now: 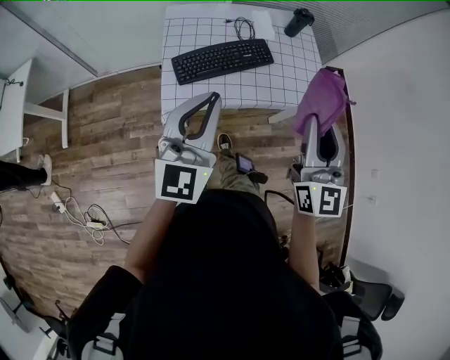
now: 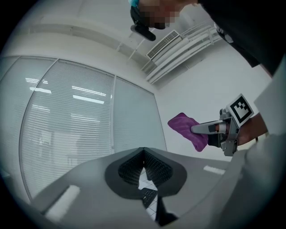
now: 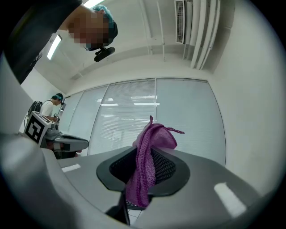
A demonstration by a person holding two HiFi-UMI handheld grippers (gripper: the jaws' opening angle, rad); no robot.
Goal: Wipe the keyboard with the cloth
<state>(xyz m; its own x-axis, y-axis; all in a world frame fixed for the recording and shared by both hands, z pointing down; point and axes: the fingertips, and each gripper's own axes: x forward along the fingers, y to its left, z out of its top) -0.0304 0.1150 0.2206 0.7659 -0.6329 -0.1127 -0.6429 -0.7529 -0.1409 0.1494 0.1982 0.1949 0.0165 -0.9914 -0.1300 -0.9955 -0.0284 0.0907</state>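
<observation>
Black keyboard (image 1: 222, 60) flat on the gridded table (image 1: 281, 84), long axis left to right across it, right end skewed slightly farther away. Bare grid along its near edge and at both ends; coiled cable (image 1: 243, 28) and dark flask (image 1: 299, 21) beyond its far edge. Purple cloth (image 1: 320, 104) pinched upright in the clenched right gripper (image 3: 145, 172), in the air to the near right of the keyboard and apart from the keys; left gripper (image 1: 212, 97) clamped together on nothing, hovering short of the keyboard's near edge.
</observation>
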